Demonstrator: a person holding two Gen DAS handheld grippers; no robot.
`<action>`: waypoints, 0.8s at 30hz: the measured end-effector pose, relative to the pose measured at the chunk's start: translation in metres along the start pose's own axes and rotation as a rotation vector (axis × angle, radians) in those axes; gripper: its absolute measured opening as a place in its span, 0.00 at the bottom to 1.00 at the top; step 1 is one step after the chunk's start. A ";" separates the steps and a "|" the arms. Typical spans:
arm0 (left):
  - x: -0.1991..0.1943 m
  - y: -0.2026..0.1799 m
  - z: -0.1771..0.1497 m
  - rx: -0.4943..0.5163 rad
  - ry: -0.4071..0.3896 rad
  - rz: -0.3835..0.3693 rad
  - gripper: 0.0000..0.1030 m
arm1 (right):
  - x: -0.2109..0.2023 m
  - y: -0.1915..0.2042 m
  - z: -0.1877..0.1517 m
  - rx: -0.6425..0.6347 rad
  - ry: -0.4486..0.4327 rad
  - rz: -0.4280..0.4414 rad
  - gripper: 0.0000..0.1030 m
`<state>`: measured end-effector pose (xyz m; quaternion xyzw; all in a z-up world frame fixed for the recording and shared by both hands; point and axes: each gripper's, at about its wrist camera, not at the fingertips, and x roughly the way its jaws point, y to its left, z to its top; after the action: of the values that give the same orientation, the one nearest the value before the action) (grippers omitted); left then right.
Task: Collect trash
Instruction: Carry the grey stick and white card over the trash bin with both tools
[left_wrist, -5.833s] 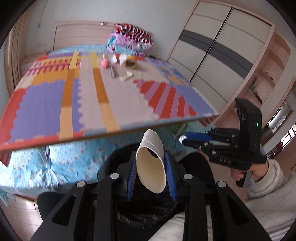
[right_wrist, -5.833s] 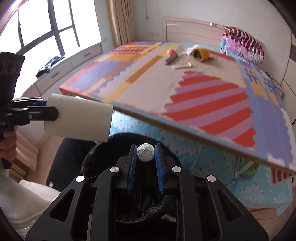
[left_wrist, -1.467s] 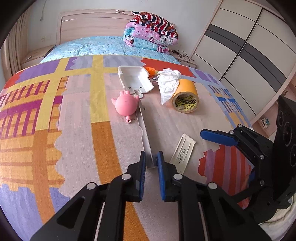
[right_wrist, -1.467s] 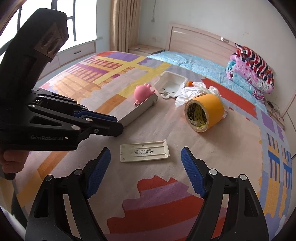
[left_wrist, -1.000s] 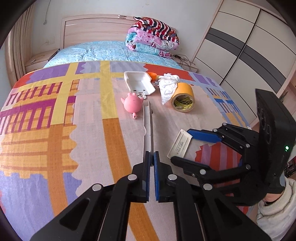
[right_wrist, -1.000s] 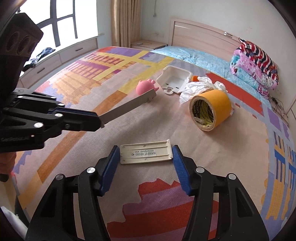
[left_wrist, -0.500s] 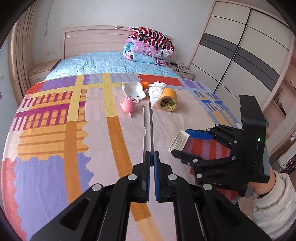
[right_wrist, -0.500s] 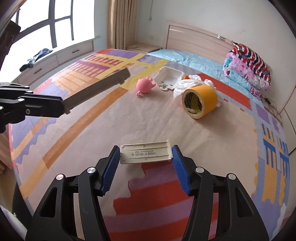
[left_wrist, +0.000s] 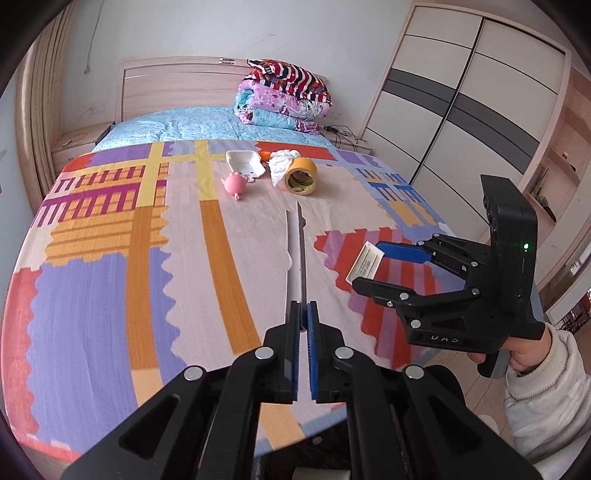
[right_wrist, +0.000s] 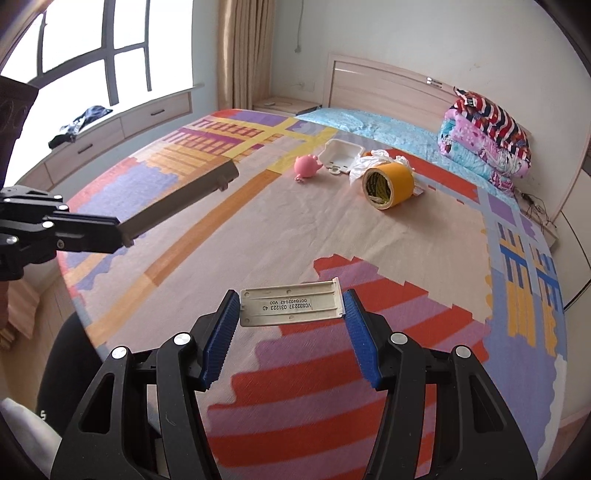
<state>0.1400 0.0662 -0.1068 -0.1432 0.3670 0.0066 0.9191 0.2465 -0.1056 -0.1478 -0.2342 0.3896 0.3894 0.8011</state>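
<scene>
My left gripper (left_wrist: 303, 317) is shut on a long grey plastic strip (left_wrist: 300, 251) that sticks out forward above the patterned mat (left_wrist: 110, 280); the strip also shows in the right wrist view (right_wrist: 184, 195). My right gripper (right_wrist: 291, 314) is shut on a flat white plastic cover with a printed label (right_wrist: 291, 306), held by its two short ends above the mat. The right gripper also shows in the left wrist view (left_wrist: 373, 266), to the right of the left one.
At the far end of the mat lie a pink toy (left_wrist: 234, 183), a white tray (left_wrist: 243, 163), a crumpled white tissue (left_wrist: 280, 166) and a yellow tape roll (left_wrist: 301, 177). Folded quilts (left_wrist: 284, 99) sit by the headboard. A black bin bag (left_wrist: 317, 454) is below the mat's near edge.
Both grippers have drawn back from the mat's far end toward its near edge, each carrying its piece. The pink toy, tray and tape roll now look farther away.
</scene>
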 end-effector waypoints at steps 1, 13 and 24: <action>-0.003 -0.002 -0.004 0.002 0.000 -0.006 0.03 | -0.004 0.003 -0.003 -0.003 -0.005 0.000 0.55; -0.035 -0.029 -0.053 0.028 0.013 -0.046 0.03 | -0.040 0.031 -0.038 -0.003 -0.023 0.008 0.56; -0.046 -0.041 -0.097 0.034 0.040 -0.086 0.03 | -0.059 0.057 -0.068 0.008 -0.032 0.026 0.56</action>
<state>0.0460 0.0048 -0.1312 -0.1432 0.3789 -0.0422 0.9133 0.1474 -0.1450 -0.1441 -0.2194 0.3812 0.4020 0.8030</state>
